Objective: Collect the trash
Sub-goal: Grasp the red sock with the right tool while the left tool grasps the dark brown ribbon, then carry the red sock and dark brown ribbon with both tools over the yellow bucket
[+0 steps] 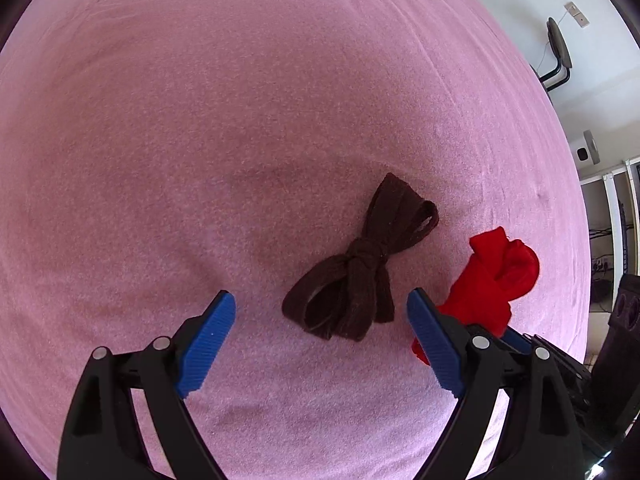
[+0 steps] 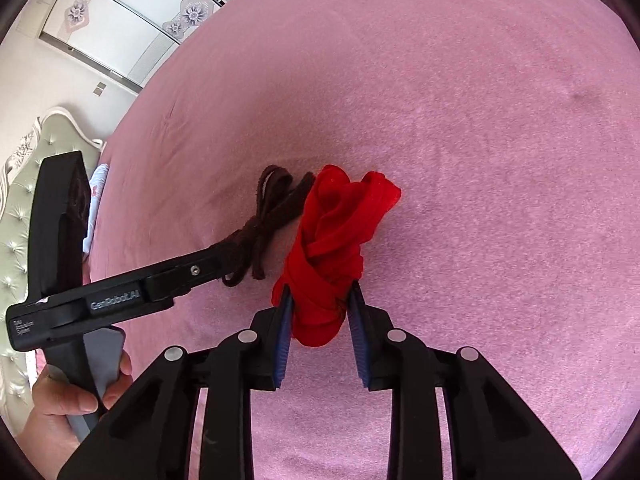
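Observation:
A dark brown knotted cloth strip (image 1: 356, 272) lies on the pink bed sheet (image 1: 240, 120), just ahead of my open left gripper (image 1: 322, 300) and between its blue pads. A red knotted cloth bundle (image 2: 332, 248) is held between the blue pads of my right gripper (image 2: 320, 292), which is shut on its lower end. The red bundle also shows in the left wrist view (image 1: 492, 280), right of the brown strip. In the right wrist view the brown strip (image 2: 264, 220) lies left of the red bundle, partly behind the left gripper's black finger (image 2: 188, 272).
The pink sheet (image 2: 480, 160) covers the whole bed. A tufted headboard (image 2: 20, 200) and wardrobe doors (image 2: 120, 12) stand at the left of the right wrist view. A black chair (image 1: 558, 52) and shelving (image 1: 612, 220) stand past the bed's edge in the left wrist view.

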